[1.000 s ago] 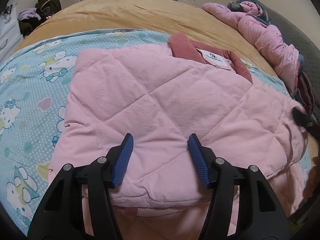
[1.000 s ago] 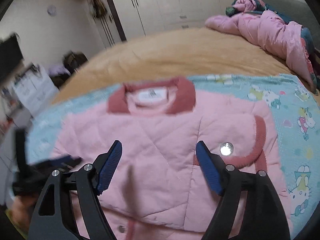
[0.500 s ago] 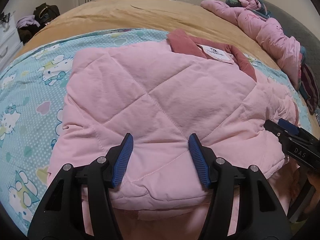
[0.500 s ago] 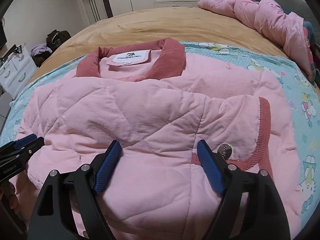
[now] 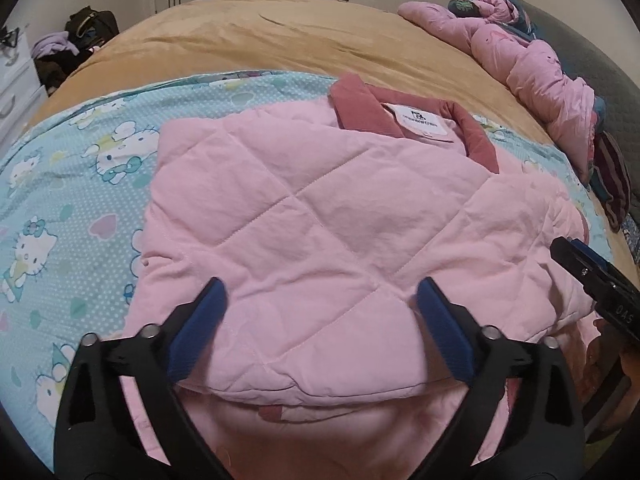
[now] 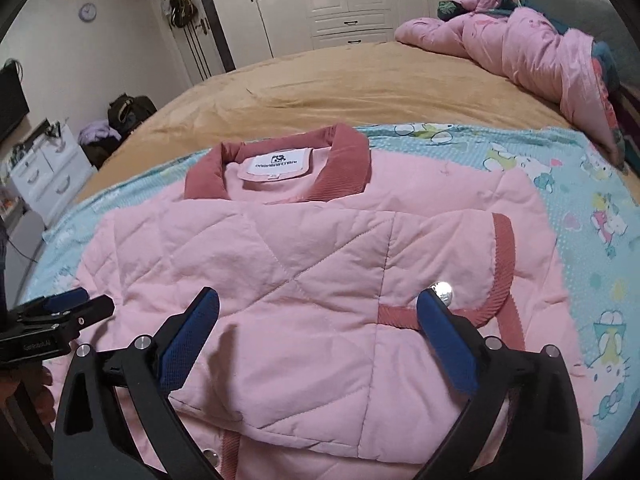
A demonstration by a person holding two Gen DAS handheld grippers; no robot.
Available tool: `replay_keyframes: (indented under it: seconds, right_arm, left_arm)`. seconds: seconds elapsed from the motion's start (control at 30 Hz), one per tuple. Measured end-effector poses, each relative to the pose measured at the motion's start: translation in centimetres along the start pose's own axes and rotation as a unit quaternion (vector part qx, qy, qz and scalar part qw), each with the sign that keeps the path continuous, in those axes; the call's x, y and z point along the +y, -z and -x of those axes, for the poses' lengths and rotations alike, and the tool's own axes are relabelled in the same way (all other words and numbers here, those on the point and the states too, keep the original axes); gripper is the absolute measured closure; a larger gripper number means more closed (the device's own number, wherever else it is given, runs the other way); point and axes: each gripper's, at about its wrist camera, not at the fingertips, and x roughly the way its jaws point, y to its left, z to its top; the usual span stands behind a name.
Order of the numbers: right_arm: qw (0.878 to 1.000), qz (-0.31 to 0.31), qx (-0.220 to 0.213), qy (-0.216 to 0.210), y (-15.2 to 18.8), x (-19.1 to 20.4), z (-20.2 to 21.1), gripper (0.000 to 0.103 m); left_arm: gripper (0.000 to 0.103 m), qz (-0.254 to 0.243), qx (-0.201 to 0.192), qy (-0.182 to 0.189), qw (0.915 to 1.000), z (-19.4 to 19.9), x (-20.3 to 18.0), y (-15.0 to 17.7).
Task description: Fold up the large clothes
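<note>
Jacket: pink quilted jacket with dusty-rose corduroy collar (image 5: 320,216) lay folded at frame centre on the light-blue cartoon-cat print blanket (image 5: 72,200); collar toward the top.
Left gripper (image 5: 320,320): jaws apart, nothing between them, low in the frame above the jacket's near edge.
Right gripper (image 6: 318,328): jaws apart, empty, over the jacket's lower part; silver snap button (image 6: 441,290) just beside its right blue fingertip.
Background: tan bedspread (image 6: 360,92), crumpled pink duvet (image 6: 532,48) at upper right.

one pink jacket (image 6: 304,280), two hand-held grippers (image 5: 320,304) (image 6: 318,312)
</note>
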Motion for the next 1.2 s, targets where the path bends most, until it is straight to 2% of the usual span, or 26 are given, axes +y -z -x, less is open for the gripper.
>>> replay_keyframes:
  seconds: [0.2, 0.33, 0.73, 1.2]
  right_arm:
    - [1.000, -0.013, -0.006, -0.010, -0.3, -0.3, 1.1, 0.004]
    - [1.000, -0.014, -0.021, -0.011, -0.7, 0.0, 2.7, 0.004]
    - [0.998, -0.013, -0.065, -0.021, -0.8, 1.5, 7.7, 0.004]
    - [0.995, -0.035, -0.082, -0.035, 1.0, 1.2, 12.2, 0.004]
  left_arm:
    - [0.009, -0.002, 0.007, -0.004, 1.0000, 0.5, -0.3, -0.2]
    - [0.009, -0.001, -0.001, 0.017, 0.9999, 1.9, -0.6, -0.3]
    - [0.009, -0.005, -0.052, 0.030, 0.9982, 6.4, -1.9, -0.8]
    - [0.009, 0.006, -0.100, 0.050, 0.9937, 11.2, -2.0, -0.2]
